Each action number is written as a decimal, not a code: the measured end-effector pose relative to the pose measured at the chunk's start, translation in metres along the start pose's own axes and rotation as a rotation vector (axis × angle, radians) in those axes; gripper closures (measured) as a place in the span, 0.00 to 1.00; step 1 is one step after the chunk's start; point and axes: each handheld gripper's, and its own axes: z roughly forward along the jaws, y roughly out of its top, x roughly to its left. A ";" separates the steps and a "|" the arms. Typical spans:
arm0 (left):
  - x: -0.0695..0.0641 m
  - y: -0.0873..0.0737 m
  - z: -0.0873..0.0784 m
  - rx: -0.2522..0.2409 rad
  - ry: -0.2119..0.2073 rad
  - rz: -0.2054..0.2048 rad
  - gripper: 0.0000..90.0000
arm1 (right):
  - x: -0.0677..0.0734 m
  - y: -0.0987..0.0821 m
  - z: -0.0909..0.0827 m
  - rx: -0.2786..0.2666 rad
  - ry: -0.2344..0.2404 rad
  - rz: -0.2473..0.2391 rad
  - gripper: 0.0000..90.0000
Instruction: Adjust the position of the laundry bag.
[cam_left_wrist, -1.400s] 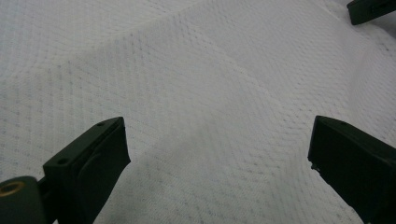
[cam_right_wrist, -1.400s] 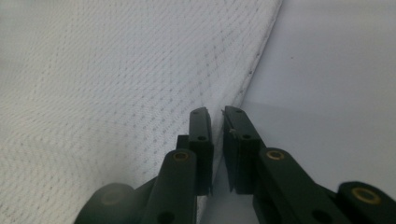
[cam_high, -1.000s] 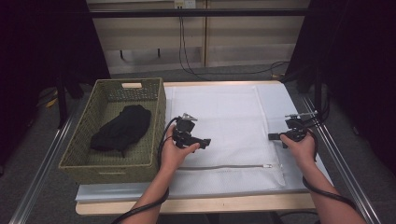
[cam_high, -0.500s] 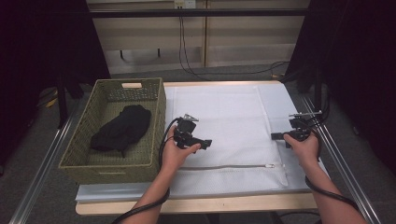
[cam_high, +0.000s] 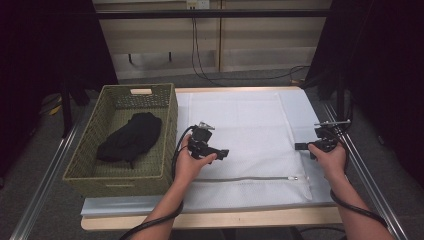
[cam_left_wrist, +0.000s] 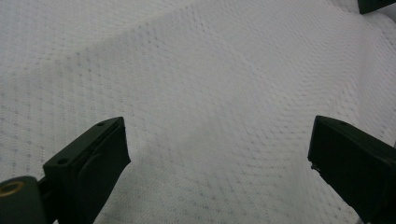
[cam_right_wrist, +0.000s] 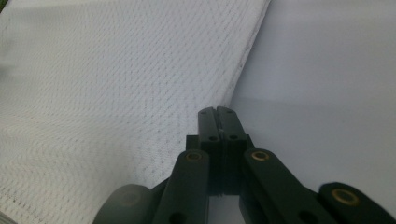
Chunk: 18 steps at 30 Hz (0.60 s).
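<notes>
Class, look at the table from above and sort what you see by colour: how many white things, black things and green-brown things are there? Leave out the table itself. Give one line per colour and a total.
White: 1, the mesh laundry bag with its zipper.
Black: 3, the garment in the basket, the left gripper and the right gripper.
Green-brown: 1, the woven basket.
Total: 5
</notes>
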 end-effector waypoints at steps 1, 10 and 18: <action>0.000 0.000 0.001 0.006 -0.003 0.005 0.05 | -0.001 0.000 -0.001 -0.002 0.002 0.003 1.00; -0.003 0.002 0.003 0.016 -0.027 0.014 0.05 | -0.004 -0.001 -0.003 -0.007 -0.009 0.000 1.00; -0.008 0.004 0.003 0.012 -0.035 0.004 0.05 | 0.003 0.001 -0.007 -0.047 0.001 -0.035 0.75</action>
